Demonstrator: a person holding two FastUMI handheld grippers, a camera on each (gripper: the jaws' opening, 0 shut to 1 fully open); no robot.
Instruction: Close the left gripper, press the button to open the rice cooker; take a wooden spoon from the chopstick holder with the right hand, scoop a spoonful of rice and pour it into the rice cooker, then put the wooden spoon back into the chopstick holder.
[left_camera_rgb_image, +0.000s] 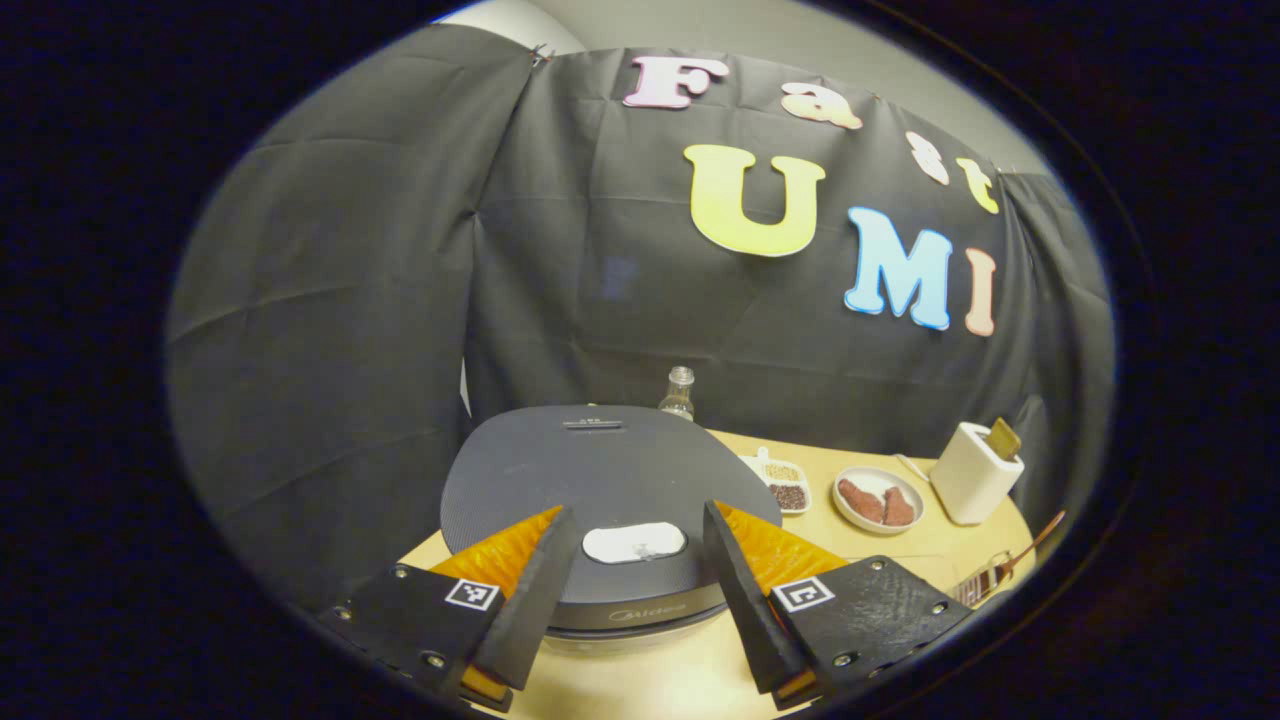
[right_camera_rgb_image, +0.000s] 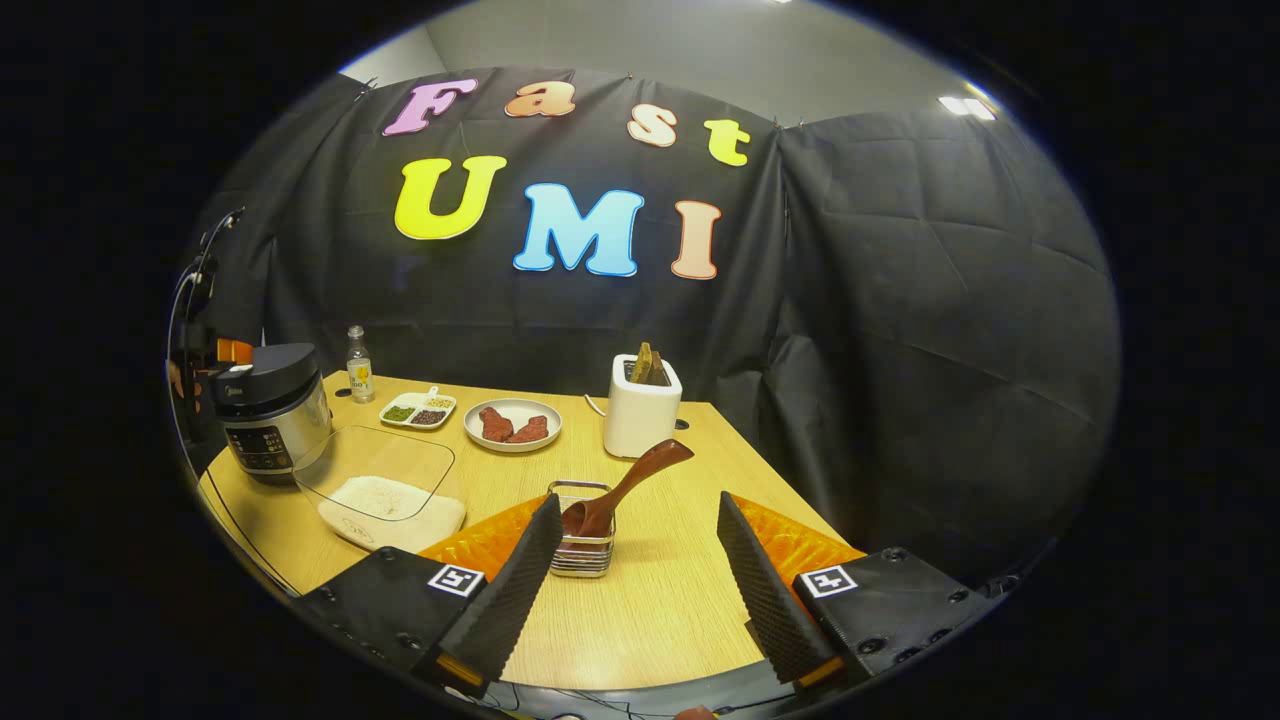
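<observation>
The rice cooker (left_camera_rgb_image: 600, 470) stands with its dark lid down, right under my left gripper (left_camera_rgb_image: 638, 512), which is open. Its fingers straddle the white lid button (left_camera_rgb_image: 634, 542) without touching it. In the right gripper view the cooker (right_camera_rgb_image: 268, 412) is at the table's far left, next to a glass dish of white rice (right_camera_rgb_image: 385, 495). A wooden spoon (right_camera_rgb_image: 628, 482) leans bowl-down in the wire chopstick holder (right_camera_rgb_image: 583, 545). My right gripper (right_camera_rgb_image: 637, 500) is open, just short of the holder, with the spoon's handle between and beyond its fingers.
Along the back of the wooden table (right_camera_rgb_image: 680, 590) stand a white toaster (right_camera_rgb_image: 640, 415) with bread, a plate of red meat (right_camera_rgb_image: 512, 425), a small divided dish of beans (right_camera_rgb_image: 418, 410) and a glass bottle (right_camera_rgb_image: 358, 365). The booth's cloth wall closes in behind and at the right.
</observation>
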